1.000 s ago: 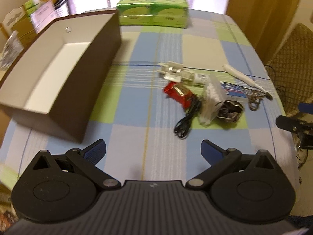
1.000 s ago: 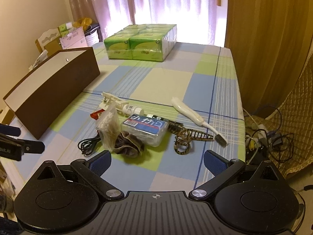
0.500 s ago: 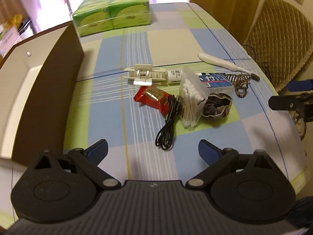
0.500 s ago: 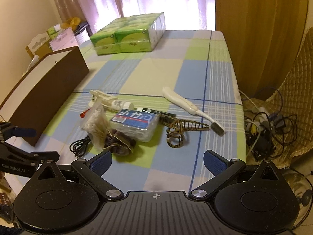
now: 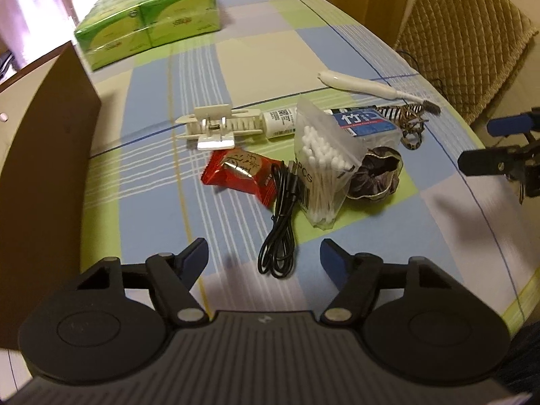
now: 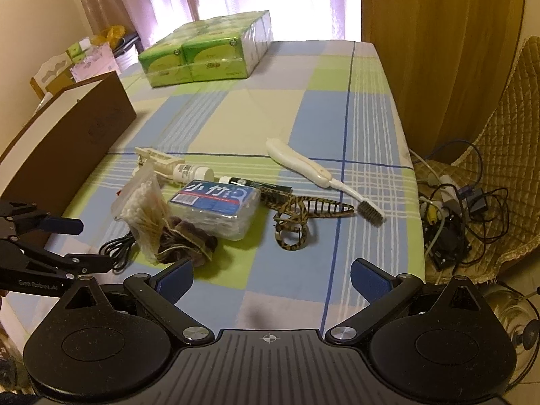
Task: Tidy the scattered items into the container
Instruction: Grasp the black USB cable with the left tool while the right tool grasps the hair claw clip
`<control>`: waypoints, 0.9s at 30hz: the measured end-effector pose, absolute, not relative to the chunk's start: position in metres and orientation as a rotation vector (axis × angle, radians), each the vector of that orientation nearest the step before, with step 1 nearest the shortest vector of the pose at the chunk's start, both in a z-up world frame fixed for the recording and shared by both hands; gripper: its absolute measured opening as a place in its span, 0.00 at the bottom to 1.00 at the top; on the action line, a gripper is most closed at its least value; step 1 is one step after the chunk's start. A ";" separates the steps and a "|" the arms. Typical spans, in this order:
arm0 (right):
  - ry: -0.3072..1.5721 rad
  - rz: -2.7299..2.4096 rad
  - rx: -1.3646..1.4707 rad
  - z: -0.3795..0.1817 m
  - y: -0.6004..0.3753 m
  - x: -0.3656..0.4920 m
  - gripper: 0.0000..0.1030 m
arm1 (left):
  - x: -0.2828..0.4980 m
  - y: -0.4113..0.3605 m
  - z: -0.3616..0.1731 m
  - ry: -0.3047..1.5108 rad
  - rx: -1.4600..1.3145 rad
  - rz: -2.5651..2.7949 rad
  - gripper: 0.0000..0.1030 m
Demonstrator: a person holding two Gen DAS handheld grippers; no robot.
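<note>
A pile of small items lies mid-table: a coiled black cable (image 5: 281, 222), a red snack packet (image 5: 241, 172), a bag of cotton swabs (image 5: 320, 165), a dark scrunchie (image 5: 376, 177), a blue-labelled floss box (image 6: 216, 207), a white hair clip (image 5: 216, 126), a small white bottle (image 5: 280, 121), a patterned claw clip (image 6: 297, 217) and a white toothbrush (image 6: 314, 172). The brown box (image 6: 67, 141) with a pale inside stands at the left. My left gripper (image 5: 263, 258) is open just short of the cable. Empty and open, my right gripper (image 6: 271, 275) hovers near the scrunchie (image 6: 187, 241).
A green multipack of tissues (image 5: 145, 17) sits at the table's far end. A padded chair (image 6: 506, 155) and a tangle of wires (image 6: 452, 216) on the floor are beyond the right edge. Curtains hang behind. The checked tablecloth (image 6: 293, 101) is bare between pile and tissues.
My left gripper has swung right, away from the brown box, and closed in on the black cable. The right gripper has shifted forward and slightly lower toward the pile. Both stay open.
</note>
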State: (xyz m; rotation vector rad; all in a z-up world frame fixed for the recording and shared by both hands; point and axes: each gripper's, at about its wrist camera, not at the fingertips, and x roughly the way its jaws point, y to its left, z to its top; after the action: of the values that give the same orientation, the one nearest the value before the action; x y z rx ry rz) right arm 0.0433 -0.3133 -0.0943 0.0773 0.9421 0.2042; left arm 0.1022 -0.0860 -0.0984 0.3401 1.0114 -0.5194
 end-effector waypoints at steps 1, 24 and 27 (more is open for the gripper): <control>0.942 0.200 0.079 -0.095 -0.314 0.044 1.00 | 0.105 -0.087 -0.100 1.011 0.346 -0.530 0.62; 0.982 0.139 0.119 -0.107 -0.326 0.051 1.00 | 0.138 -0.101 -0.124 1.046 0.352 -0.696 0.12; 0.979 0.152 0.113 -0.107 -0.322 0.051 1.00 | 0.131 -0.095 -0.123 1.057 0.336 -0.680 0.12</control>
State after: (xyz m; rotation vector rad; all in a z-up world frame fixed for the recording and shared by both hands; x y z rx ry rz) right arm 0.0513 -0.3225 -0.1075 0.1126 0.9793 0.1519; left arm 0.1310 -0.0947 -0.1235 0.3360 1.0566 -0.6797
